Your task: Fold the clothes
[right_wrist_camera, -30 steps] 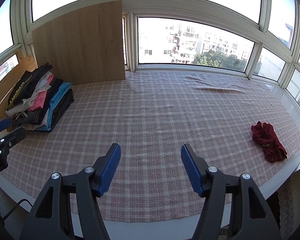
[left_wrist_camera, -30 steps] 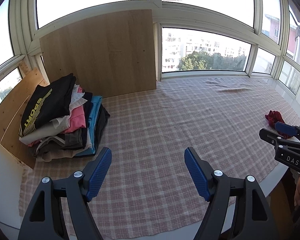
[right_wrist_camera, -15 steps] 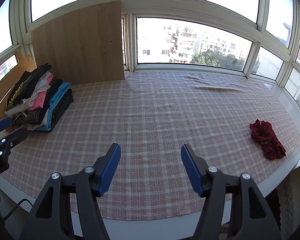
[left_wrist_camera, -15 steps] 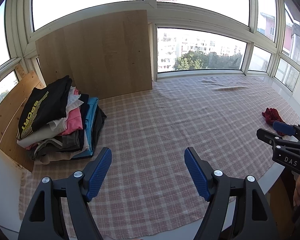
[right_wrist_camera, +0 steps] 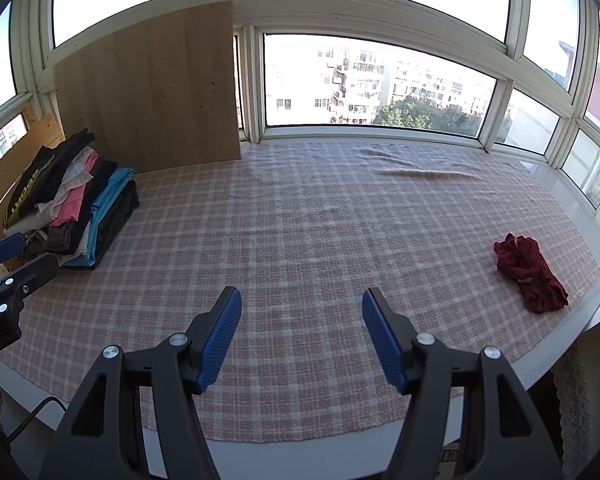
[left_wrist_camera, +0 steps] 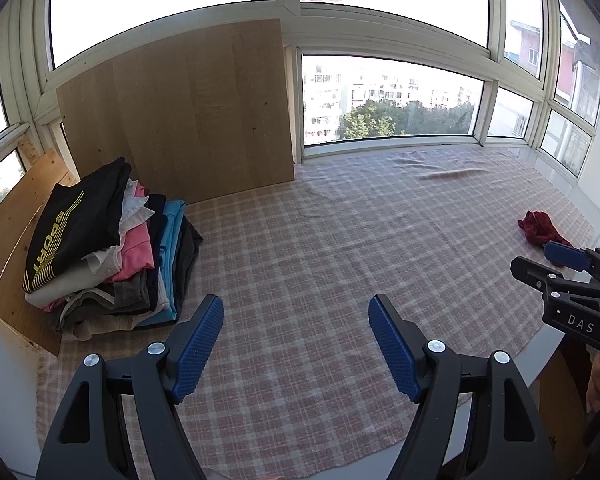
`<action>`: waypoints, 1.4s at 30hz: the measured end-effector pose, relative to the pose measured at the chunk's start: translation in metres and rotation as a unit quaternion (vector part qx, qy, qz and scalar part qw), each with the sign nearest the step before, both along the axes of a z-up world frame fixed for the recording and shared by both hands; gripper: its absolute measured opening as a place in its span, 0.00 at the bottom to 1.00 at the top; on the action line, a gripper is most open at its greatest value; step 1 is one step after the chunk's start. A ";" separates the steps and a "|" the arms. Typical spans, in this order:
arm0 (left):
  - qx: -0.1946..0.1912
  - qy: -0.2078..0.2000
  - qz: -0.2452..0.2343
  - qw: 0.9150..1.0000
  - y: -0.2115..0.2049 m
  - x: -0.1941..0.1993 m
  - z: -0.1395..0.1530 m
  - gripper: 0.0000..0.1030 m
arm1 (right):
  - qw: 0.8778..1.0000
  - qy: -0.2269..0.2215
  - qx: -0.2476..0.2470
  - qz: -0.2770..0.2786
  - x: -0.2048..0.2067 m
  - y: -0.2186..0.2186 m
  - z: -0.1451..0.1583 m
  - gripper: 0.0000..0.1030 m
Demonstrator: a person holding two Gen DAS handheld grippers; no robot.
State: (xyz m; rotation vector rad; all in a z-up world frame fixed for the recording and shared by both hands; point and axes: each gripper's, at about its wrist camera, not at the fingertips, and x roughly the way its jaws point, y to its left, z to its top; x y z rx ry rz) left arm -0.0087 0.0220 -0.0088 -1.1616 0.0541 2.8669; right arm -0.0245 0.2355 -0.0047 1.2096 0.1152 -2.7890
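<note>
Half of right gripper (left_wrist_camera: 556,264) cropped.

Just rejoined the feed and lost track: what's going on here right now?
A person holds both claws open above the checked cloth, gripping nothing. The left claw and right claw hover near the front edge. A folded stack of clothes sits at the left by the wooden board. One crumpled red garment lies unfolded at the right.

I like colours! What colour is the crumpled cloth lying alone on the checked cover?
Dark red. The crumpled cloth shows best in the right wrist view.
</note>
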 end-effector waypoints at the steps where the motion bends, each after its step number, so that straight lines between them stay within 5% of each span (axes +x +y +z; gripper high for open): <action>1: 0.000 0.000 -0.004 1.000 0.001 -0.001 0.000 0.71 | 1.000 0.000 0.001 -0.003 0.000 0.001 0.000 0.60; 24: 0.004 -0.020 -0.124 0.992 0.060 -0.040 -0.013 0.71 | 0.994 -0.024 0.009 -0.109 0.002 0.060 -0.012 0.60; 42: -0.028 -0.045 -0.156 0.986 0.168 -0.076 -0.020 0.71 | 0.984 -0.067 -0.035 -0.161 -0.031 0.205 -0.047 0.60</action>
